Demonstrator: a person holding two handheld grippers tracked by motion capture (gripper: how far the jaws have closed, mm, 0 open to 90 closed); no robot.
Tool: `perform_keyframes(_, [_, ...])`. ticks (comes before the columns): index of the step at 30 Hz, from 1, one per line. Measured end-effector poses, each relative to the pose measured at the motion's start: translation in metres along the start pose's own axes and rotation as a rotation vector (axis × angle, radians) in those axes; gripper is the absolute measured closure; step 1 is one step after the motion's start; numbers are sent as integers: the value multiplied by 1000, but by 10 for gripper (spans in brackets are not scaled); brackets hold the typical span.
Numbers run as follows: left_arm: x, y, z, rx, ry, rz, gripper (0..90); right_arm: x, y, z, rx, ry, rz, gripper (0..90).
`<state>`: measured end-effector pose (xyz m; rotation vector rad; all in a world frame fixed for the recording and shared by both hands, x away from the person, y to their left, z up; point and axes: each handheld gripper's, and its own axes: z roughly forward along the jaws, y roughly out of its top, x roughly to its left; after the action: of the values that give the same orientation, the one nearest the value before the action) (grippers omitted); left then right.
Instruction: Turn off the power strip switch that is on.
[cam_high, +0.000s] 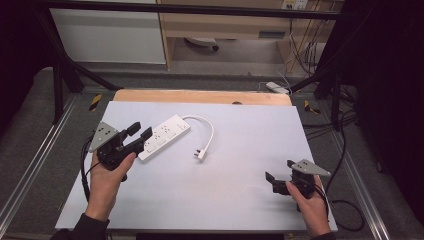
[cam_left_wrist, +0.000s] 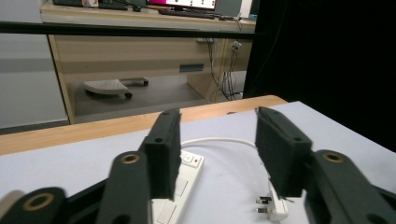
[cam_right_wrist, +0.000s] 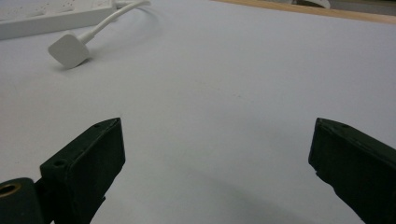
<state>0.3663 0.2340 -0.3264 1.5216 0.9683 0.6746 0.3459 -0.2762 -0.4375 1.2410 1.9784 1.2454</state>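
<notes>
The left gripper (cam_high: 141, 134), jaws half apart, straddles the power strip's (cam_high: 165, 136) near end to grasp it; right gripper (cam_high: 271, 179) waits wide open beyond its plug (cam_high: 202, 153).

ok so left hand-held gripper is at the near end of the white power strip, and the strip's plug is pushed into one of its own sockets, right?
Not quite. The left hand-held gripper is at the near end of the white power strip, but the plug is not in a socket: it lies loose on the table beside the strip, at the end of its looped cord. The high view shows this.
</notes>
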Motion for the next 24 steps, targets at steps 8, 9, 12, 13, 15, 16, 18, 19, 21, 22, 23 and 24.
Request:
perform_keyframes(8, [13,-2,10,-7,1,-23,680,0,0,0,2,1,-4,41])
perform_keyframes(9, [14,-3,12,-4,-3,-23,698,0,0,0,1,2,-1,41])
perform_keyframes(12, [16,-4,14,0,-4,-20,746,0,0,0,1,1,-3,41])
perform_keyframes(13, [18,-5,16,6,-7,-16,762,0,0,0,1,1,-4,41])
perform_keyframes(15, [19,-6,17,11,-6,-13,790,0,0,0,2,1,-2,41])
perform_keyframes(16, [20,-7,18,15,-2,-12,802,0,0,0,3,-1,-6,41])
perform_keyframes(18, [22,-9,20,18,5,-23,826,-1,0,0,-1,-4,-4,41])
perform_keyframes(19, [23,-11,22,23,2,-27,835,-1,0,0,-2,-4,-2,42])
perform_keyframes(21, [23,-12,24,27,-4,-28,852,-1,0,0,-2,-4,-4,42])
perform_keyframes(22, [24,-14,26,37,-11,-26,862,-1,0,0,-1,-3,-4,42])
perform_keyframes(23, [24,-14,26,37,-11,-26,871,-1,0,0,0,-2,-5,41])
perform_keyframes(24, [24,-16,29,44,-17,-24,880,0,0,0,1,0,-4,42])
